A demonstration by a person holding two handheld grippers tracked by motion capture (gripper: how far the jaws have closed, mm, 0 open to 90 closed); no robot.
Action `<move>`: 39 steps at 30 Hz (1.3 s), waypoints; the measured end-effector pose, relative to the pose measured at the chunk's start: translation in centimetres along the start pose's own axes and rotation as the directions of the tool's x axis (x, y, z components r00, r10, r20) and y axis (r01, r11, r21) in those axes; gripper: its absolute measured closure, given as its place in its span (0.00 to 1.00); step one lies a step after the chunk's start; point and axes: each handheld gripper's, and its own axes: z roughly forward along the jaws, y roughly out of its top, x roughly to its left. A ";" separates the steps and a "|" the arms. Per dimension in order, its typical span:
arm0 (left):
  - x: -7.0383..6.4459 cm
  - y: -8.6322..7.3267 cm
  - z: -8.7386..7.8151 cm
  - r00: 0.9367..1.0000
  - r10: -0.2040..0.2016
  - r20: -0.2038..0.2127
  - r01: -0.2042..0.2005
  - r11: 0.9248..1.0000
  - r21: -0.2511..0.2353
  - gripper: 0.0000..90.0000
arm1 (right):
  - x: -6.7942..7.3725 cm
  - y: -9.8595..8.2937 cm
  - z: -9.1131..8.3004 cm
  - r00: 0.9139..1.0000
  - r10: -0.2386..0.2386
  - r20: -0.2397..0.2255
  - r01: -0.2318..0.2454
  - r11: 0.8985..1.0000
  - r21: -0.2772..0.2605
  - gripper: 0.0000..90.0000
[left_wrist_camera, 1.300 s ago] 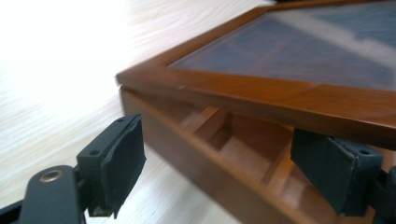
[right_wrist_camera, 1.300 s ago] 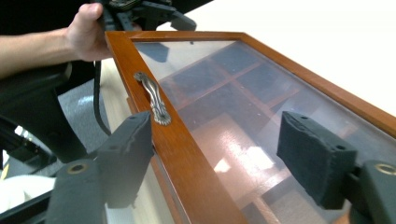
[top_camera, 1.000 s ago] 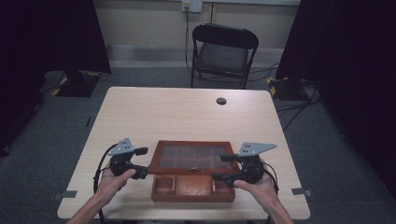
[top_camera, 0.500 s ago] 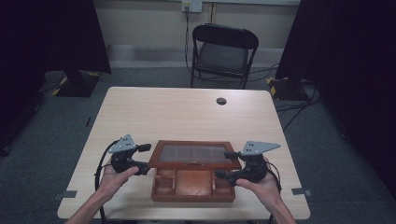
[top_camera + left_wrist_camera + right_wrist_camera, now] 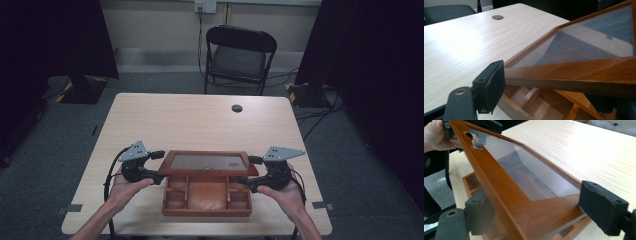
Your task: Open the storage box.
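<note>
Grey carpet and dark curtains surround a pale wood-grain tabletop (image 5: 200,125), with a black folding chair (image 5: 239,55) standing beyond its far edge and a small dark round grommet (image 5: 237,108) set into the far part of the surface.

At the near edge sits a brown wooden box (image 5: 207,197) divided into small compartments. Its glass-paned lid (image 5: 209,162) is raised off the near side of the box and tilted, so the compartments show below it.

The left gripper (image 5: 150,166) is at the lid's left end, held in the person's left hand (image 5: 125,185). In the left gripper view one black padded jaw presses against the corner of the lid's frame (image 5: 574,72), and the other jaw shows dimly below the frame, so the gripper is closed down on the lid's edge with the frame between its jaws.

The right gripper (image 5: 255,171) is at the lid's right end, held in the right hand (image 5: 282,192). In the right gripper view its two foam-padded jaws stand either side of the lid's wooden frame (image 5: 524,212); the left pad sits against the frame, while whether the right pad touches it I cannot tell. A small metal clasp (image 5: 476,140) hangs on the lid's front rail.

Black cables trail from both grippers toward the near edge.
</note>
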 end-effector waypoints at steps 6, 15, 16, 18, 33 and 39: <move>0.1 0.4 0.1 1.000 -0.001 -0.002 0.001 1.000 -0.012 0.31 | -0.5 0.2 0.2 1.000 0.013 0.006 -0.013 1.000 -0.013 0.24; 0.6 1.1 0.7 1.000 -0.010 0.011 0.011 1.000 -0.014 0.36 | -1.4 0.7 0.4 0.999 0.040 -0.004 -0.040 0.998 -0.049 0.32; 0.8 1.1 0.9 1.000 -0.011 0.002 0.011 1.000 -0.016 0.37 | -1.7 0.9 0.5 0.999 0.043 -0.005 -0.043 0.998 -0.053 0.33; 1.0 1.1 1.1 1.000 -0.010 0.001 0.010 1.000 -0.010 0.38 | -1.9 0.9 0.7 0.999 0.051 -0.016 -0.052 0.997 -0.052 0.36; 2.2 1.9 1.5 0.999 -0.034 -0.001 0.034 0.999 -0.022 0.44 | -3.1 2.3 1.4 0.997 0.070 -0.030 -0.072 0.994 -0.078 0.42; 2.9 2.1 1.9 0.998 -0.063 0.001 0.063 0.998 -0.020 0.45 | -3.7 2.9 1.8 0.997 0.078 -0.029 -0.080 0.994 -0.079 0.43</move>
